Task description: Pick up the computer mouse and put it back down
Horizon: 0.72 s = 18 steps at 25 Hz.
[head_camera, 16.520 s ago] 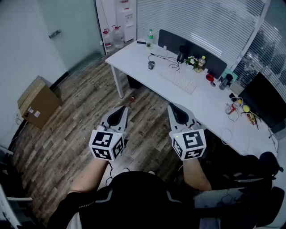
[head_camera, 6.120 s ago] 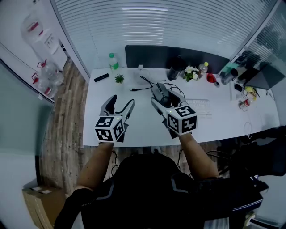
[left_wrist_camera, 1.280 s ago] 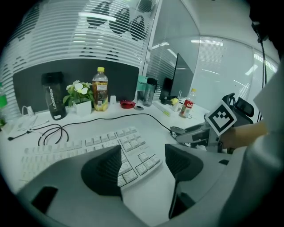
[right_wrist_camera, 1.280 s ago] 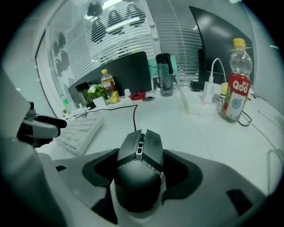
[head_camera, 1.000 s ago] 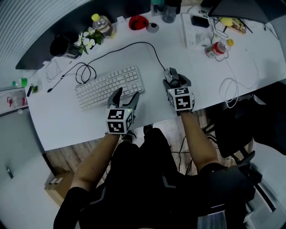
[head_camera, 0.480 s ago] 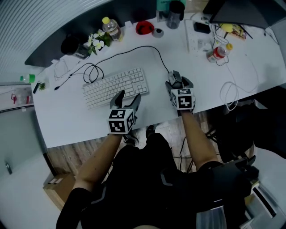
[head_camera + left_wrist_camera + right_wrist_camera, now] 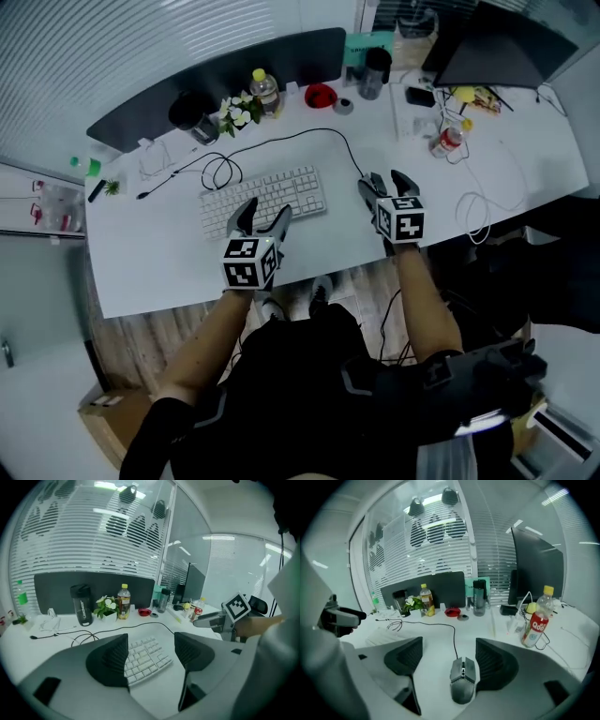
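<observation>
Hovering right of keyboard (image 7: 262, 199), your right gripper (image 7: 387, 180): jaws just opened, clear of computer mouse (image 7: 463, 679) between them | left gripper (image 7: 265, 212) spread, empty | mouse likely light, rigid, slick: pinch its flanks.

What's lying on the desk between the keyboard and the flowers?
A black cable, curled in loops, lies between the keyboard and the flowers. The head view shows it best.

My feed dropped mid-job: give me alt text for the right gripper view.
The right gripper has its jaws open, having just been opening, and the grey computer mouse lies on the white desk in the gap between them, not gripped. A red-labelled bottle stands to the right, before a dark monitor.
</observation>
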Each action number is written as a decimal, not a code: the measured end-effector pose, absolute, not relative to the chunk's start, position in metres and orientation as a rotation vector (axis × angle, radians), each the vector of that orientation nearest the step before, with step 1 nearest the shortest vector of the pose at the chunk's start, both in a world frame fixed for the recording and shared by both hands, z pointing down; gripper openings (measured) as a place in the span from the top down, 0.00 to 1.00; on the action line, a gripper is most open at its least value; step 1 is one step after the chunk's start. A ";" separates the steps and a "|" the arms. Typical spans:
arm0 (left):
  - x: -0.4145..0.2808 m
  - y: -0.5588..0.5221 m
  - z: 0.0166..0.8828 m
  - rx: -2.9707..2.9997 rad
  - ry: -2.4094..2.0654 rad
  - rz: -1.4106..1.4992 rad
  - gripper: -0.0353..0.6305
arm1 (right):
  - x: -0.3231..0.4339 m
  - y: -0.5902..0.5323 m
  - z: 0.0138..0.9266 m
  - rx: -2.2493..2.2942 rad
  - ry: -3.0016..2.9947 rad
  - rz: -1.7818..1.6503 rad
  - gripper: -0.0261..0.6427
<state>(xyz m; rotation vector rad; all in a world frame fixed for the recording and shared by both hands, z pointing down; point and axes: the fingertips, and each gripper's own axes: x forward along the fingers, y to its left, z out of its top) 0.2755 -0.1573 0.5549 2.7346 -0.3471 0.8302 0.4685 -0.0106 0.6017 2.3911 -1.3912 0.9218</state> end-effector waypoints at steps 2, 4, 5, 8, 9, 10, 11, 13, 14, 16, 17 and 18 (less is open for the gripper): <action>0.266 -0.162 0.538 2.761 -0.333 0.790 0.46 | 0.459 -0.014 0.576 2.409 -1.415 0.873 0.44; 0.254 -0.168 0.519 2.776 -0.316 0.739 0.46 | 0.447 -0.019 0.549 2.428 -1.441 0.820 0.44; 0.247 -0.172 0.510 2.779 -0.315 0.716 0.46 | 0.440 -0.022 0.536 2.437 -1.457 0.797 0.44; 0.225 -0.181 0.480 2.809 -0.324 0.645 0.46 | 0.415 -0.029 0.499 2.465 -1.517 0.736 0.47; 0.220 -0.183 0.469 2.827 -0.314 0.612 0.46 | 0.407 -0.031 0.486 2.474 -1.534 0.711 0.47; 0.215 -0.185 0.457 2.842 -0.295 0.576 0.46 | 0.399 -0.034 0.472 2.486 -1.547 0.684 0.47; 0.209 -0.185 0.445 2.851 -0.267 0.542 0.46 | 0.390 -0.036 0.459 2.502 -1.559 0.660 0.48; 0.195 -0.183 0.424 2.856 -0.196 0.494 0.46 | 0.370 -0.040 0.434 2.527 -1.587 0.635 0.49; 0.187 -0.182 0.414 2.864 -0.174 0.481 0.46 | 0.359 -0.041 0.422 2.530 -1.603 0.626 0.49; 0.171 -0.184 0.393 2.906 -0.166 0.453 0.46 | 0.338 -0.045 0.400 2.525 -1.629 0.584 0.50; 0.163 -0.186 0.383 2.932 -0.167 0.430 0.46 | 0.328 -0.046 0.388 2.528 -1.638 0.554 0.50; 0.155 -0.189 0.372 2.958 -0.168 0.404 0.46 | 0.319 -0.048 0.378 2.537 -1.646 0.525 0.51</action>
